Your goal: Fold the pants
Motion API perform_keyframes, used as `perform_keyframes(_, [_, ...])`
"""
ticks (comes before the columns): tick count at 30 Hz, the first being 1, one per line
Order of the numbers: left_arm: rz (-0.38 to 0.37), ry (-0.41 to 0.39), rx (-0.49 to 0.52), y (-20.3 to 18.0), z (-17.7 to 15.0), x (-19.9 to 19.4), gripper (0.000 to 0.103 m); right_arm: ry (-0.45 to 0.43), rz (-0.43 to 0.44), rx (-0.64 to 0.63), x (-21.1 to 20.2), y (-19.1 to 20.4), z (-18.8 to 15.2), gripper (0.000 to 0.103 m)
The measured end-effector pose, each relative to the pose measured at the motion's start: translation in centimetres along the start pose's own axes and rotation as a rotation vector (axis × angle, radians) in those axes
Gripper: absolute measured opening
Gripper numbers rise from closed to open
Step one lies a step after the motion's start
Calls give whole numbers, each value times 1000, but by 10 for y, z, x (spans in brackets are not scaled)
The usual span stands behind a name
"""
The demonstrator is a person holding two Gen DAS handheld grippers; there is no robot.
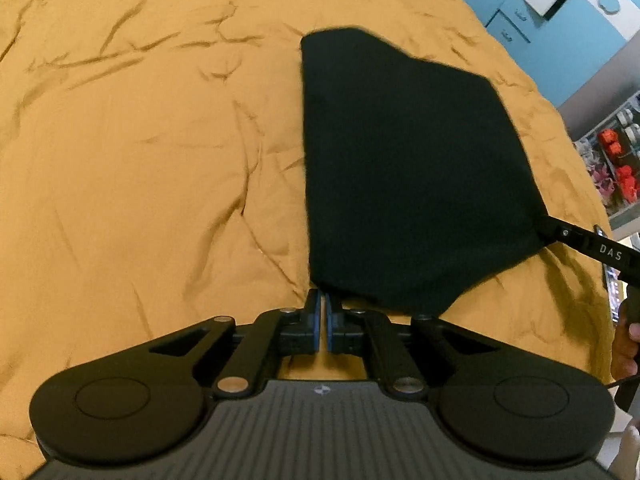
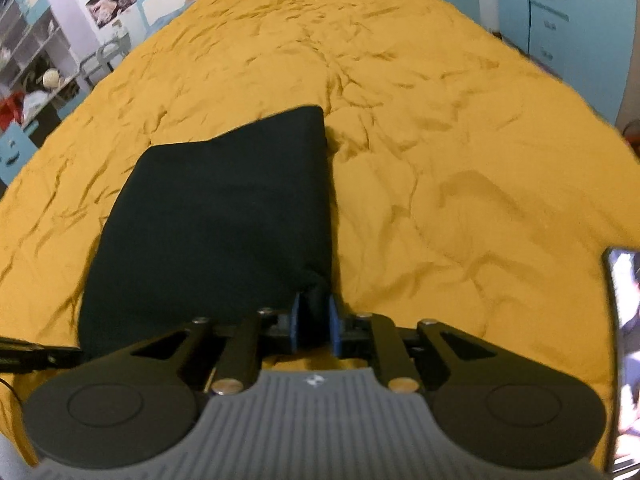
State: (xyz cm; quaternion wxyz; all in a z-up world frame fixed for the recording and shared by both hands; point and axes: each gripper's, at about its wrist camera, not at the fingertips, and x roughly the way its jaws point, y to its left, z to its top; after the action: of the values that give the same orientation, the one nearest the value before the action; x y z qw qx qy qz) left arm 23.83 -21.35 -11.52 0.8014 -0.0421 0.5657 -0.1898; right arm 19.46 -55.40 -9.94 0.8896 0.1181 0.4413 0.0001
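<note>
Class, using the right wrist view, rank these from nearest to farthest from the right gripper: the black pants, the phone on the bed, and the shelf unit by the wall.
1. black pants: a fold sits between the right gripper fingers.
2. phone: on the yellow bedcover, far right edge.
3. shelf unit: beyond the bed, upper left.

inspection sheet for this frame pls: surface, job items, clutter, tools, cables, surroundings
surface: bedspread, mustard, wrinkled.
job's things: black pants, folded, lying flat, near corners lifted.
clutter: phone at the right edge.
tools: left tool nearly shut at the near left corner, grip unclear; right tool has cloth bunched between its pads.
cables: thin black cable at the left edge.
surroundings: blue cabinets, shelves.
</note>
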Motion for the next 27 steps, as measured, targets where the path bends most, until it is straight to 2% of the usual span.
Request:
perform_keyframes(2, [-7,-25,25,-2,9,-10,11,-18,-26,-29,-8,3,6,24])
perform_keyframes(5, [-30,-79,43,-1,27,-19,14,-50,-45,-52,-16,5,15,24])
perform_keyframes(9, [-48,-201,36,1,64,-24,16,-106,-75,-79,-17,9,28,24])
perform_keyframes(13, [-87,-293,22,-3,98,-10,16,-152,-57,-96,-2,17,47,10])
perform_keyframes(15, [-89,-314,29,-11,109,2,16,-158,-50,-105,10,23,58,7])
perform_keyframes(20, [-26,-301,23,-22,130,44,16,-142,-45,-96,40,25,71,5])
perform_keyframes(27, [40,-249,9,-4,138,83,17,-92,-57,-83,74,16,65,3])
